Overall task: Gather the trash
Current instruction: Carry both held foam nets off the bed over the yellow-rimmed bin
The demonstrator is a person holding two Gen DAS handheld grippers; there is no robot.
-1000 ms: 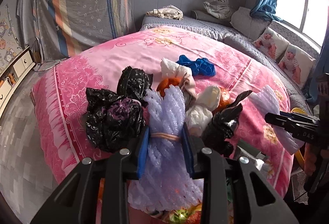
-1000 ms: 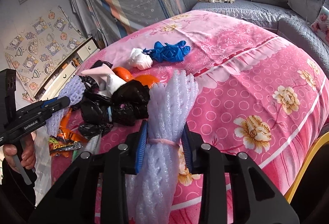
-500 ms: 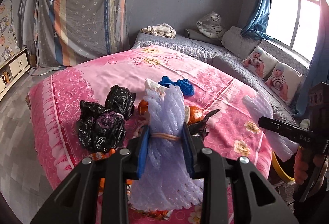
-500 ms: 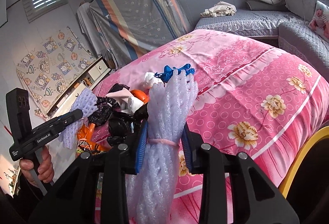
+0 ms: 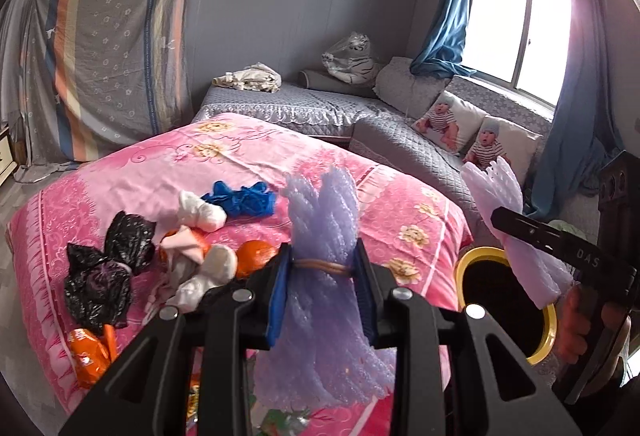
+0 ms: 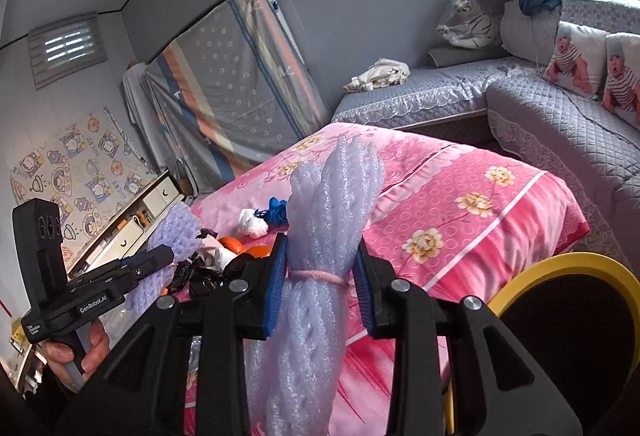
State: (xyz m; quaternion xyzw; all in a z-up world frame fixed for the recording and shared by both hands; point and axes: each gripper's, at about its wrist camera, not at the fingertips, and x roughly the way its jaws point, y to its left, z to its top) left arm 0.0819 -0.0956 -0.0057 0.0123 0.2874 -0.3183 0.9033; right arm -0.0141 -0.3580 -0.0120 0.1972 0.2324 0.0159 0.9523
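Both raised since earlier; left gripper [image 5: 323,268] and right gripper [image 6: 320,278] each clamp foam netting, seemingly above bin [image 6: 568,268].

Daylight is pouring in through the window [image 5: 516,16] at the far right, blowing the panes out to near white and throwing a pinkish flare across the lens edge beside it. The pink bedspread [image 5: 248,164] is glowing evenly, with soft shadows gathering under the near clutter. Fisheye bending is curving the walls, corners are darkening to black, and the near gripper bodies are looking slightly soft.
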